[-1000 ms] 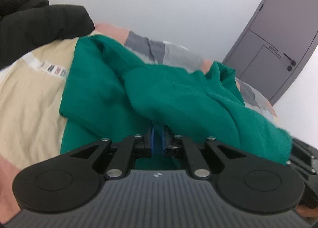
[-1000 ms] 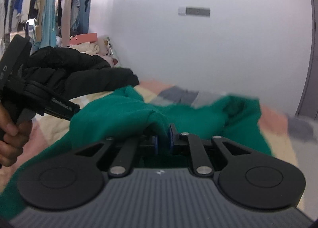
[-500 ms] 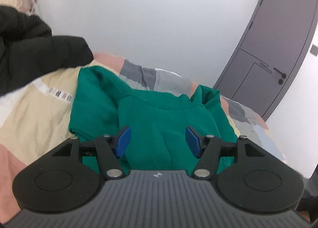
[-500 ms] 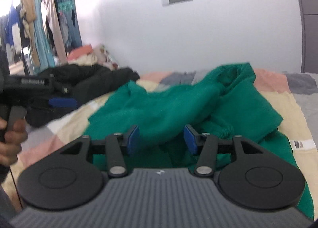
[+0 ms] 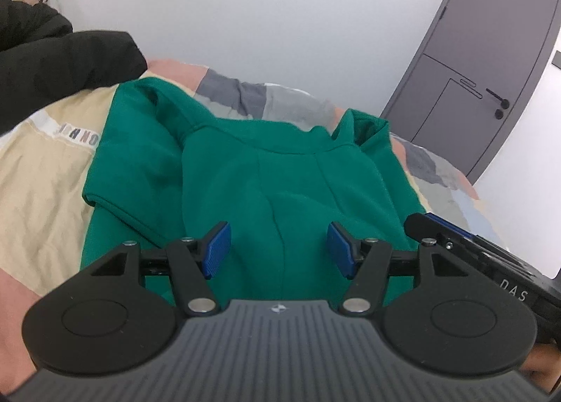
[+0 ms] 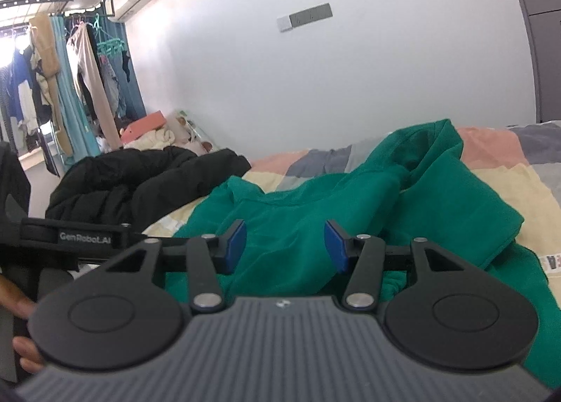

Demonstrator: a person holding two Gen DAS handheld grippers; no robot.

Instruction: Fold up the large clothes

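Observation:
A green hooded sweatshirt (image 5: 273, 170) lies on the patchwork bedspread (image 5: 38, 177), partly folded, its hood end toward the far wall. In the left wrist view my left gripper (image 5: 278, 249) hovers just over the near part of the cloth, jaws open, blue pads clear of the fabric. My right gripper (image 6: 284, 246) is open too, above the same sweatshirt (image 6: 350, 198), nothing between its pads. The right gripper's body shows at the right edge of the left wrist view, and the left gripper's body at the left edge of the right wrist view.
A black padded jacket (image 6: 140, 177) is heaped on the bed at the left, close to the sweatshirt. A grey door (image 5: 487, 61) stands beyond the bed's far right corner. Hanging clothes (image 6: 80, 82) fill the left background. A person's fingers (image 6: 21, 310) hold the left gripper.
Both grippers were shut on the green cloth a second ago and have opened, letting it drop flat onto the bed. Both have drawn back a little from the sweatshirt.

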